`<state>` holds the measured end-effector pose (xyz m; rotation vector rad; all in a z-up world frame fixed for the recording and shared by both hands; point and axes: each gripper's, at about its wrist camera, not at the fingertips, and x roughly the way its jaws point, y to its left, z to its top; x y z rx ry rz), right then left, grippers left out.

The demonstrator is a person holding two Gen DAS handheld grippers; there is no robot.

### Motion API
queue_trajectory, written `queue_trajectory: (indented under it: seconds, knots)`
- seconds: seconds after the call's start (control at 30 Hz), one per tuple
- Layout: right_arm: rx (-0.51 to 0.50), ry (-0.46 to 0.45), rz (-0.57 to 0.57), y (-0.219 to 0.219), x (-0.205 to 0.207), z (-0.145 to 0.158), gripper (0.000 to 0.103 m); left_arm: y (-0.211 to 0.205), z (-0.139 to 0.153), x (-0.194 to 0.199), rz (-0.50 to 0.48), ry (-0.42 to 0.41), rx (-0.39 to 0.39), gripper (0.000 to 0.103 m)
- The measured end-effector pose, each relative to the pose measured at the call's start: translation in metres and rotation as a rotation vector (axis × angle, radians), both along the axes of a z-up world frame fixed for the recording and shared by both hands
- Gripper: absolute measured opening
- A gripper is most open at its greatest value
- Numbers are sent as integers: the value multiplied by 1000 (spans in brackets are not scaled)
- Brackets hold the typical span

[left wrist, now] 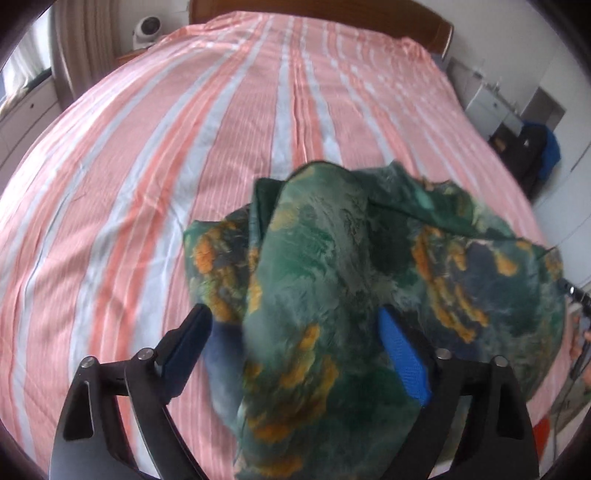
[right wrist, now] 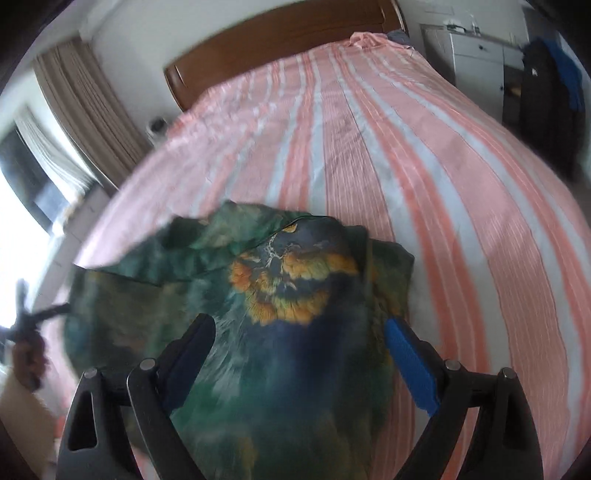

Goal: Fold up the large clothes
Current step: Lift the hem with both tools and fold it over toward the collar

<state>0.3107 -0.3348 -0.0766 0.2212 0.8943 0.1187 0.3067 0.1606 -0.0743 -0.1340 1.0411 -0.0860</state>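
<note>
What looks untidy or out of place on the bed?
The green patterned garment lies bunched at the near end of the striped bedspread, with creased, overlapping layers, not flat. Both the left gripper and the right gripper are open over it.

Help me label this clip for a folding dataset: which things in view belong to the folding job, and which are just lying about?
Part of the job:
green patterned garment, bunched up
striped bedspread it lies on
left gripper, open
right gripper, open

Just lying about:
small white fan
dark clothes with blue by the white cabinet
curtain
</note>
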Motion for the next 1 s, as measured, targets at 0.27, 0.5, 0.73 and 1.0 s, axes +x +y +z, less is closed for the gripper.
queue_trajectory:
  seconds: [0.27, 0.5, 0.73, 1.0]
  knots:
    - [-272, -120, 1, 31, -5, 17, 14, -11, 44, -43, -24, -127, 93, 8]
    - [-336, -378, -24, 43, -9, 109, 14, -13, 110, -11, 37, -385, 104, 8]
    - [-324, -371, -107, 37, 77, 73, 14, -4, 16, 82, 107, -250, 160, 9]
    - [-159, -110, -177, 8, 129, -72, 19, 16, -72, 95, 109, -179, 39, 15]
